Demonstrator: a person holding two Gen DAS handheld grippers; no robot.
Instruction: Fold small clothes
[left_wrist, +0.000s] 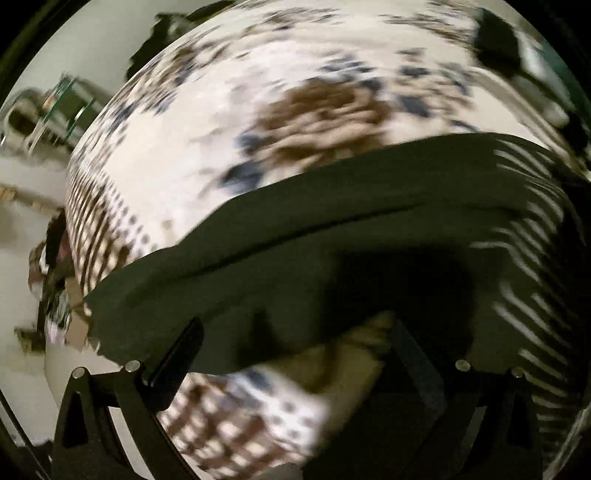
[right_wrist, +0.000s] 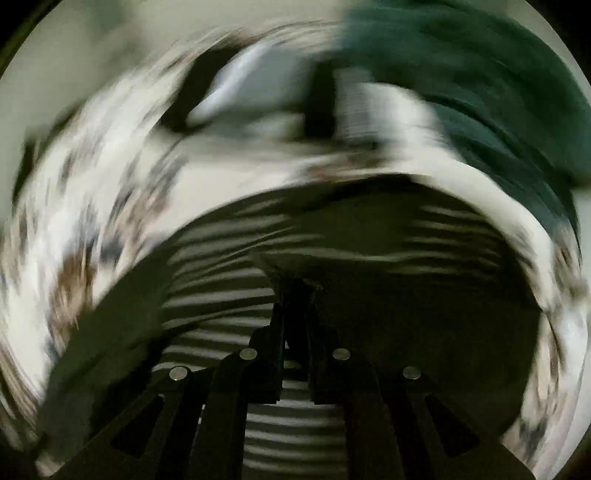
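Note:
A small dark garment with white stripes (left_wrist: 332, 236) lies on a patterned white, brown and blue cloth (left_wrist: 207, 155). In the left wrist view my left gripper (left_wrist: 295, 343) has its fingers wide apart, with the garment's dark edge draped over the gap between them. In the right wrist view, which is blurred by motion, my right gripper (right_wrist: 295, 295) has its fingers close together and pinches a fold of the striped garment (right_wrist: 229, 280), which hangs over and around the fingers.
A dark green fabric heap (right_wrist: 498, 110) lies at the upper right in the right wrist view. A black object (left_wrist: 496, 38) sits on the cloth's far side. Furniture and clutter (left_wrist: 55, 110) stand off the left edge.

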